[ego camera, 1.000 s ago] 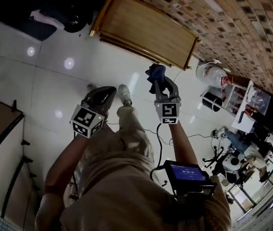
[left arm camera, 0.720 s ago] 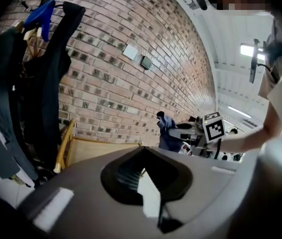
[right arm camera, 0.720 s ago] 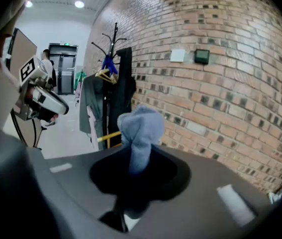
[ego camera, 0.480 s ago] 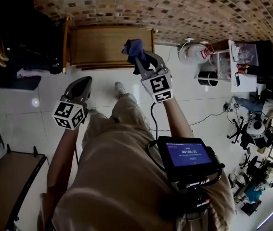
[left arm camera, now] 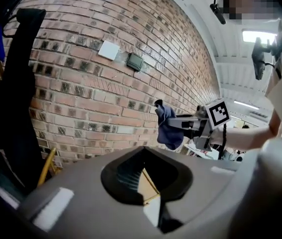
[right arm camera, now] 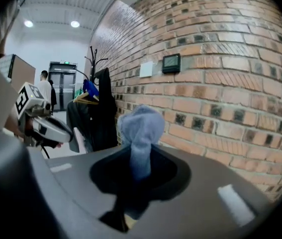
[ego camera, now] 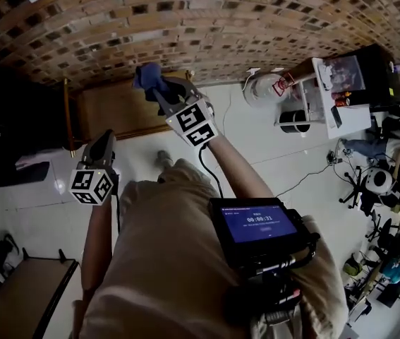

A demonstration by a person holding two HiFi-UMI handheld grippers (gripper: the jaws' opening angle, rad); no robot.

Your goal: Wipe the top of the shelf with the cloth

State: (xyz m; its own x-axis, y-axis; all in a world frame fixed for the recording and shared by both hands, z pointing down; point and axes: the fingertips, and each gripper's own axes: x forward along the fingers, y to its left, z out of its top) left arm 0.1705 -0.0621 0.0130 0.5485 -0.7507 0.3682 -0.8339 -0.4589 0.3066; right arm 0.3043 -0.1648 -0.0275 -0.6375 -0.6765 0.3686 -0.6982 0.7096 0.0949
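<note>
We hold the right gripper (ego camera: 159, 94) raised in front of the brick wall (ego camera: 207, 20). Its jaws are clamped on the blue cloth (ego camera: 147, 75), which bunches out past the tips. In the left gripper view the cloth (left arm camera: 168, 126) hangs in the air before the wall, touching nothing else. The wooden shelf (ego camera: 115, 111) stands against the wall below, and from the head view the cloth shows over its right end, clear of the top. Our left gripper (ego camera: 104, 141) is lower and to the left, pointed toward the shelf, jaws together with nothing between them. The two grippers are well apart.
</note>
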